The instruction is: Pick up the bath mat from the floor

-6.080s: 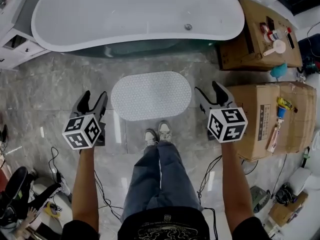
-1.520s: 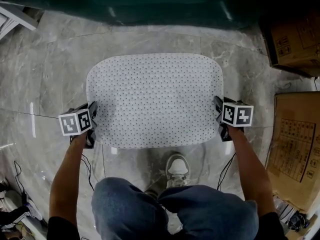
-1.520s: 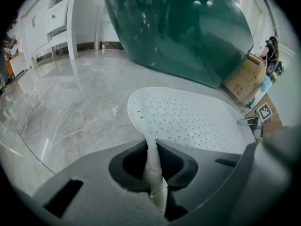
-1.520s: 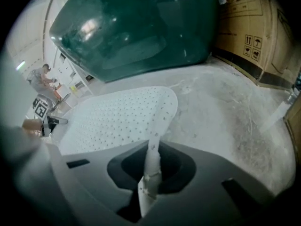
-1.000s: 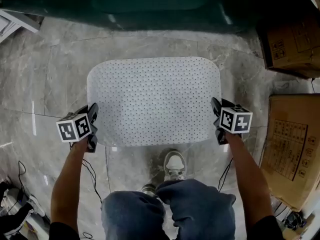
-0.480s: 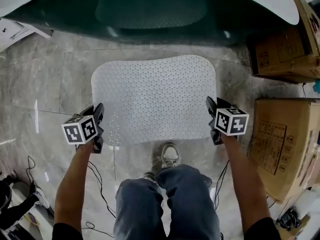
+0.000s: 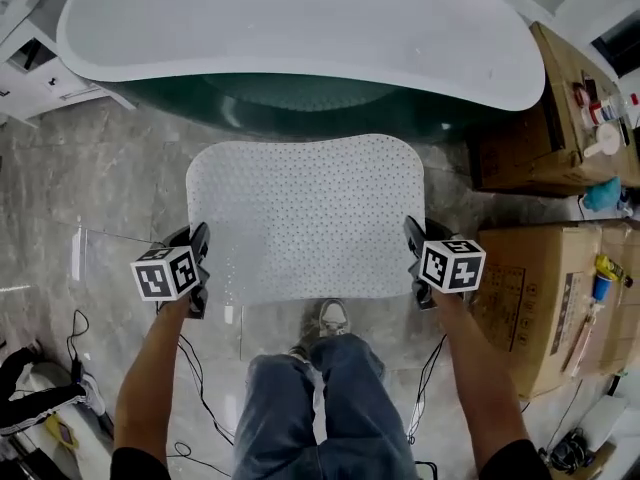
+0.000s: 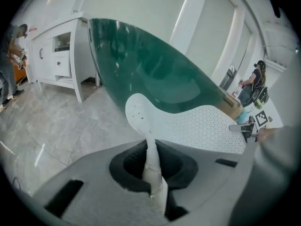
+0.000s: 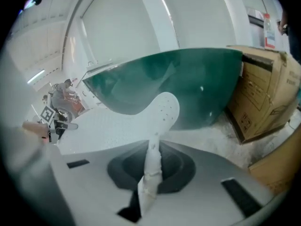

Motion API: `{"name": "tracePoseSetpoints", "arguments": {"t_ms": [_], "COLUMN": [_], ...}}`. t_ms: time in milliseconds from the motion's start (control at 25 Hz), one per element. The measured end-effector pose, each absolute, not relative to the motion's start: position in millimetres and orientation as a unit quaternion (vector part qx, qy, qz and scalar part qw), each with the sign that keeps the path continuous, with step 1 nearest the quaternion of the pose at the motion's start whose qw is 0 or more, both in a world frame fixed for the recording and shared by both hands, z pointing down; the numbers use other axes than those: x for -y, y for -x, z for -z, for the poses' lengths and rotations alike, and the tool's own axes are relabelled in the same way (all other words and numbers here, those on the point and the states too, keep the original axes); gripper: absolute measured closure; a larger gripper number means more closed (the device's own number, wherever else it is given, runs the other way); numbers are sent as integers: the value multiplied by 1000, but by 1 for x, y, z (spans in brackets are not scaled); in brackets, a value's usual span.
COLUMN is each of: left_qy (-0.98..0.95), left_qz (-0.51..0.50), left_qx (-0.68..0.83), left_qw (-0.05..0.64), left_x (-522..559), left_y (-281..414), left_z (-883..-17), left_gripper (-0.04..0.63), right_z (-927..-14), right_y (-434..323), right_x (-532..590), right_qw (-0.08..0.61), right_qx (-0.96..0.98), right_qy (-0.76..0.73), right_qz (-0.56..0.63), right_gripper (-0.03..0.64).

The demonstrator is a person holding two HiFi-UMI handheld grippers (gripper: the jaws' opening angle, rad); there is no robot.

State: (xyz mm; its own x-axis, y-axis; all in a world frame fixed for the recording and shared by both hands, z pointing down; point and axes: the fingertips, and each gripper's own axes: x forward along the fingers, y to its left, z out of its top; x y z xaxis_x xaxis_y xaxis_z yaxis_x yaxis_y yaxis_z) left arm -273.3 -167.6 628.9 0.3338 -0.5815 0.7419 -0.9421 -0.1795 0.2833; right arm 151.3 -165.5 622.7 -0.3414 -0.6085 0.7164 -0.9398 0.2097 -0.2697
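Note:
The white perforated bath mat (image 7: 305,216) hangs stretched flat between my two grippers, lifted off the marble floor. My left gripper (image 7: 200,258) is shut on the mat's left edge and my right gripper (image 7: 412,253) is shut on its right edge. In the left gripper view the mat (image 8: 188,126) runs out of the shut jaws toward the other gripper. The right gripper view shows the mat (image 9: 160,114) pinched the same way, its corner curling up. The far edge sags slightly near the tub.
A white bathtub with a dark green outside (image 7: 300,28) stands just beyond the mat. Cardboard boxes (image 7: 540,298) with small items on top line the right side. A white cabinet (image 7: 30,73) is at the far left. Cables (image 7: 200,388) and the person's shoes (image 7: 330,320) lie below the mat.
Both grippers have risen with the mat held between them, and the view has tilted up so the tub's white rim and the boxes show again.

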Motion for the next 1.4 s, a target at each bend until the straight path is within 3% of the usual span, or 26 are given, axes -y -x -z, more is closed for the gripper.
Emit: {"name": "tracePoseSetpoints", "arguments": {"t_ms": [880, 1400], "left_qy": [-729, -738], "left_qz": [-189, -137], "left_qx": [570, 612], "left_qw": [327, 251], "left_x": [153, 202], "left_y": [263, 235], "left_z": [-316, -177], "left_gripper": [566, 566], "right_z": [-314, -181], "right_y": [-154, -174], "right_x": [176, 229], "right_qw": [199, 141], "right_qx": [771, 789], "right_qy": [-534, -556], "right_qz": [-284, -220], "right_gripper": [594, 594]}}
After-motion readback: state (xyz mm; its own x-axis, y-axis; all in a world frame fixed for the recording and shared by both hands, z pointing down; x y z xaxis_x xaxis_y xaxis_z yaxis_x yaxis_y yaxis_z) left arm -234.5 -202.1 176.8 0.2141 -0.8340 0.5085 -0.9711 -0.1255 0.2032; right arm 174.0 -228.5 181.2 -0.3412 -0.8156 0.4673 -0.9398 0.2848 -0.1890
